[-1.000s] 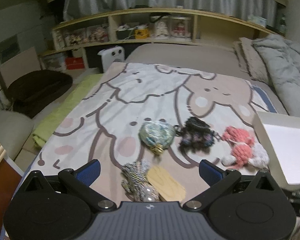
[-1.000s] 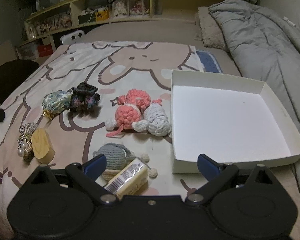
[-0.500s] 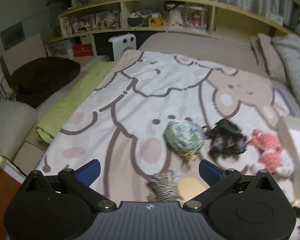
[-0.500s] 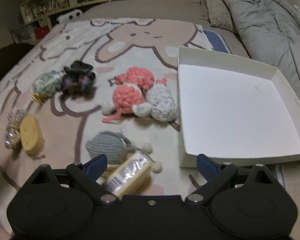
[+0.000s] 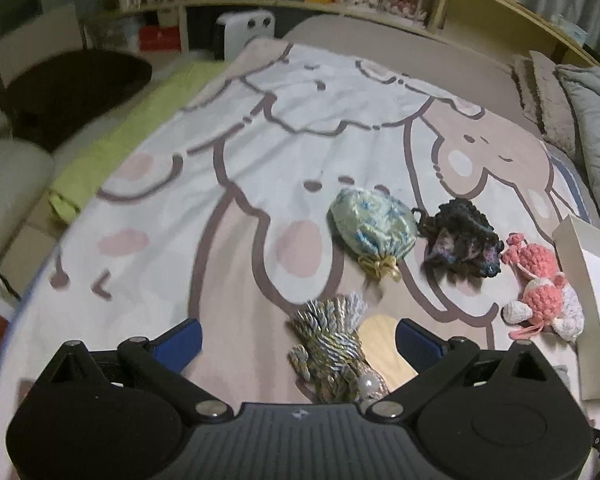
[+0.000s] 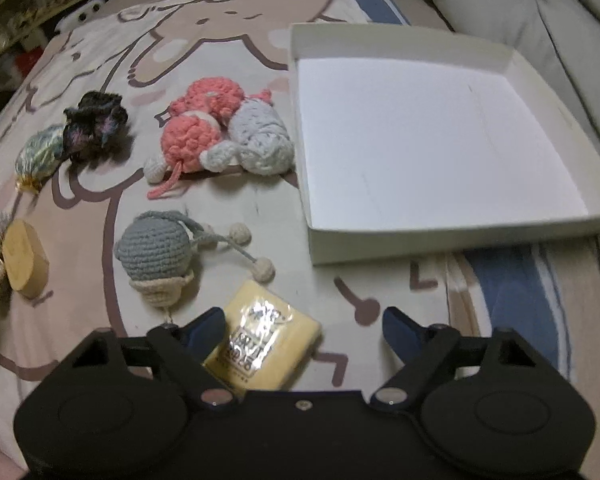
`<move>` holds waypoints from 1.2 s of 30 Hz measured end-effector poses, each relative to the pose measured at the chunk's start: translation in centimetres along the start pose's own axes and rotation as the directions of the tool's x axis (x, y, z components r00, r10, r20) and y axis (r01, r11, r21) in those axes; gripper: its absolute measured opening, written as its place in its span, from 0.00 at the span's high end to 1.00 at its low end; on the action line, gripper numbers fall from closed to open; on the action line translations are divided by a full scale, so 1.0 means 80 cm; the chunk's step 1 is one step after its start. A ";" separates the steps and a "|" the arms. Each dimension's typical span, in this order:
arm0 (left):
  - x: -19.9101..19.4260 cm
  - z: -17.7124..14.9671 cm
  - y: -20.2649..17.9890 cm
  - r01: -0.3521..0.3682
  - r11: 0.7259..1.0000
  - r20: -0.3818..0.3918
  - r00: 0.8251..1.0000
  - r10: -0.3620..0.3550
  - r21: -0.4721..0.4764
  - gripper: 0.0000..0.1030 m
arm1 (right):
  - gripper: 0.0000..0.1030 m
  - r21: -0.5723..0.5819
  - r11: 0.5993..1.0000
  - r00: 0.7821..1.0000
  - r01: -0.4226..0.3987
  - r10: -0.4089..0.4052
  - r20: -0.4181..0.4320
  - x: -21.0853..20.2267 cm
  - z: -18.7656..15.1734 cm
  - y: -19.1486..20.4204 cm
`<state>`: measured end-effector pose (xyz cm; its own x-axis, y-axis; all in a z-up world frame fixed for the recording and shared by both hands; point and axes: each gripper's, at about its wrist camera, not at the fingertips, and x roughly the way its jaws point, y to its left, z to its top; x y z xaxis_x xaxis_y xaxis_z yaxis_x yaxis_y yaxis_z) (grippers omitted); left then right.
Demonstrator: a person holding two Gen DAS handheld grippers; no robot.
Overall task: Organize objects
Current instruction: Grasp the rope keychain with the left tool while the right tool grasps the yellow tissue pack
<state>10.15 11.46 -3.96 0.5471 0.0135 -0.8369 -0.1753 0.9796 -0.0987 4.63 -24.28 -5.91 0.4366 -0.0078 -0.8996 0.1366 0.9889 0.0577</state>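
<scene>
Nothing is sorted yet: the white box (image 6: 440, 136) (near the bed's right edge) sits empty, while both grippers' jaws, apart and just closing, hold nothing.

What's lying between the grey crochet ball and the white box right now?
Only the ball's cord with two cream pom-poms, then bare blanket up to the white box. Nothing else near the grey crochet ball. Right wrist view shows it.

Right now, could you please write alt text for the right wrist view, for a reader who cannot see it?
The open right gripper reaches down over a yellow wrapped packet lying on a cartoon-print blanket. An empty white box sits beyond, with crocheted toys beside it.
</scene>
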 end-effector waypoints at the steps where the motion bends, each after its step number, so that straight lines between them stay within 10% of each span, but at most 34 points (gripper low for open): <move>1: 0.004 -0.001 0.001 0.011 1.000 -0.016 1.000 -0.012 -0.018 0.08 | 0.21 0.007 1.000 1.000 -0.024 0.024 0.007 -0.003 -0.001 -0.002; 12: 0.037 -0.017 0.003 0.078 0.986 -0.125 0.987 -0.097 -0.148 0.33 | 0.29 -0.108 0.955 0.959 -0.275 0.265 -0.097 0.018 0.028 0.004; 23: 0.051 -0.020 0.011 0.078 0.971 -0.138 0.984 -0.111 -0.224 0.44 | 0.25 -0.304 0.864 0.909 -0.402 0.336 -0.246 0.022 0.015 0.027; 36: 0.068 -0.023 0.017 0.111 0.953 -0.157 0.974 -0.160 -0.283 0.58 | 0.28 -0.568 0.766 0.942 -0.303 0.150 -0.299 0.028 -0.023 0.076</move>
<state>11.34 12.47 -9.62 0.4324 -0.1755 -0.8844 -0.3377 0.8780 -0.3393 4.82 -17.98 -8.33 0.1656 0.1856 -0.9686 -0.5322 0.8436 0.0707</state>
